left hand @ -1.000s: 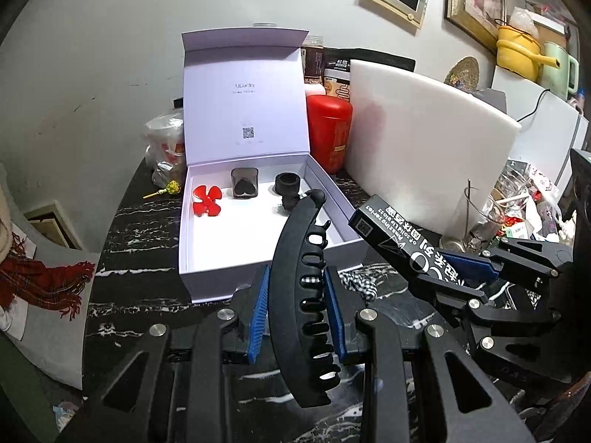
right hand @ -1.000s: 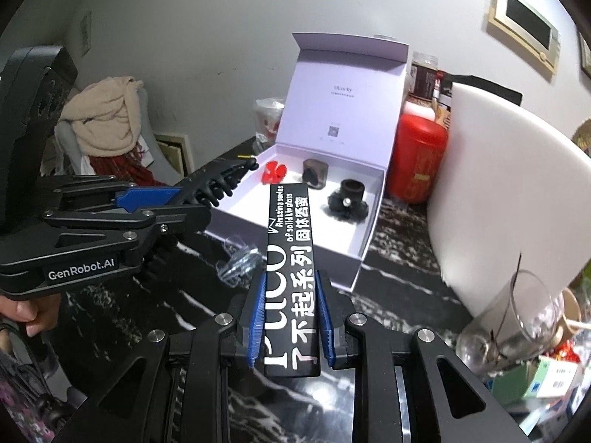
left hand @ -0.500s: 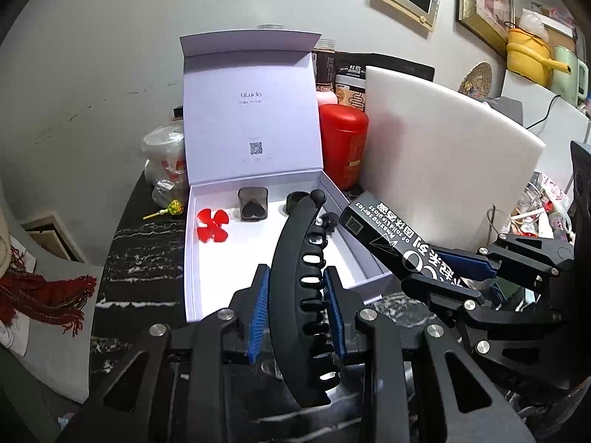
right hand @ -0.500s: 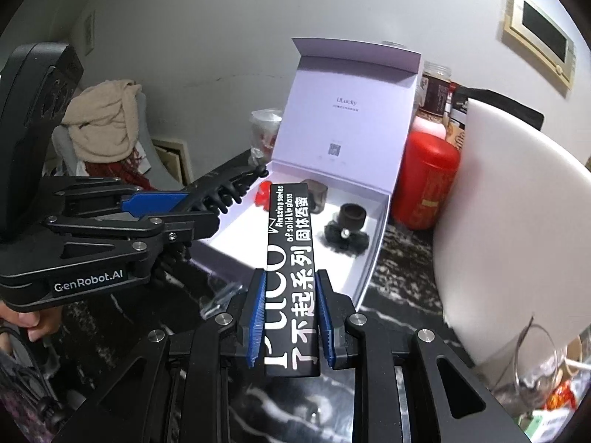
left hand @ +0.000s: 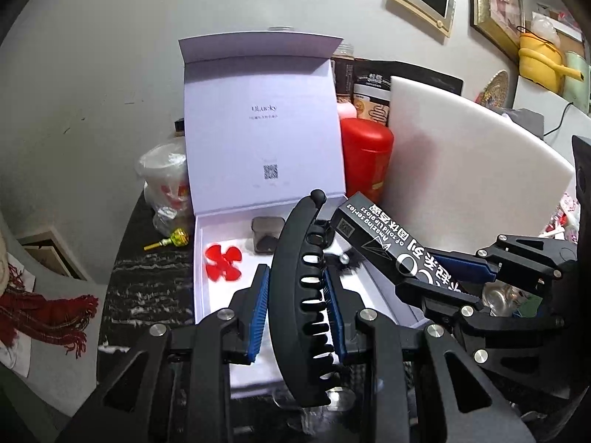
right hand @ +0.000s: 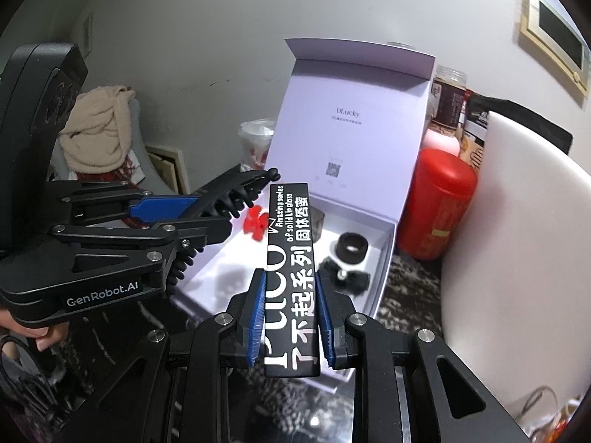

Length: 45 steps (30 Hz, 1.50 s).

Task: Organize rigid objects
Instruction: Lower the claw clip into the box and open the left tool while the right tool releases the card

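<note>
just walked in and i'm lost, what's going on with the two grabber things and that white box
A person holds two handheld grippers over an open white box on a dark marble table. The left gripper is shut on a black hair clip; the right gripper is shut on a long black lip gloss box. Both hang above the tray, which already holds a red propeller, a dark heart-marked case and a black ring.

A dark marble table [left hand: 147,288] with white veins fills the lower part of both views. On it stands an open white box [left hand: 218,317] at the centre, a red canister [left hand: 365,158] just right of the lid, a white board [left hand: 461,170] further right, a plastic bag [left hand: 166,173] and a yellow lollipop [left hand: 173,240] at the left.
</note>
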Each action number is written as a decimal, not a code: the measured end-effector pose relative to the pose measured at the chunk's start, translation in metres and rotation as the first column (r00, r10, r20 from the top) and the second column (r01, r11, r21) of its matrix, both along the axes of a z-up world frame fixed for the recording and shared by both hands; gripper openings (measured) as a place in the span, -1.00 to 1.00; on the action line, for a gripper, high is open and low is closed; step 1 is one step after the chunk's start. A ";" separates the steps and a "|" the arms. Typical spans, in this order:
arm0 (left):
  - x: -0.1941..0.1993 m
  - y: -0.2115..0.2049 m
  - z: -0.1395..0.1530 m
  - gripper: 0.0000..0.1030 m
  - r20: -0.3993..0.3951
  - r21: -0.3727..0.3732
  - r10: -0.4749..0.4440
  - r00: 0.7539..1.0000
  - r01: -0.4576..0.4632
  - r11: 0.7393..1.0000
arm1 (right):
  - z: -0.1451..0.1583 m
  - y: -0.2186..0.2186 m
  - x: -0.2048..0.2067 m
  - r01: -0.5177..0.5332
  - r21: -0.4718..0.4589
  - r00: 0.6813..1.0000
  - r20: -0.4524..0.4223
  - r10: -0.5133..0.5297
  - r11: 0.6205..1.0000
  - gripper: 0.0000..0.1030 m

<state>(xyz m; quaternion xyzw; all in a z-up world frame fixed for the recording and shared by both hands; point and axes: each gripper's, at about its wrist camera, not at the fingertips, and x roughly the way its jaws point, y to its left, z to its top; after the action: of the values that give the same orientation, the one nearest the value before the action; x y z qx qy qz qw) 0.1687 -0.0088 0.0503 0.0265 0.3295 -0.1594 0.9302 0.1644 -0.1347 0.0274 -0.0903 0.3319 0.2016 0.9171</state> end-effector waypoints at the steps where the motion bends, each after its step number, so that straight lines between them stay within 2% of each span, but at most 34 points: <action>1: 0.004 0.001 0.001 -0.44 0.005 -0.003 0.001 1.000 -0.001 1.000 | 0.001 0.000 0.004 -0.001 0.001 1.000 0.004 0.001 1.000 -0.51; 14: 0.051 0.009 0.010 -0.44 0.065 -0.013 0.033 0.997 -0.032 0.999 | 0.009 0.006 0.053 -0.009 -0.002 0.999 0.053 0.009 1.000 -0.51; 23: 0.085 0.010 0.003 -0.44 0.057 -0.005 0.045 0.997 -0.045 0.999 | 0.001 0.007 0.088 0.008 -0.016 0.999 0.042 -0.007 1.000 -0.51; 33: 0.112 0.016 -0.017 -0.44 0.018 0.003 0.075 0.997 -0.075 0.997 | -0.017 0.008 0.115 0.023 -0.021 1.000 0.008 -0.023 1.000 -0.51; 45: 0.126 0.006 -0.049 -0.44 -0.069 0.046 0.063 0.996 -0.060 0.997 | -0.043 0.010 0.131 0.034 -0.101 0.998 -0.044 -0.039 0.994 -0.51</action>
<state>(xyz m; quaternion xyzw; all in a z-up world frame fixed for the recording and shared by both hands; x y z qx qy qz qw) 0.2948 -0.0029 0.0014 0.0313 0.3663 -0.1244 0.9216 0.2952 -0.1242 -0.0158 -0.1254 0.3641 0.1701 0.9071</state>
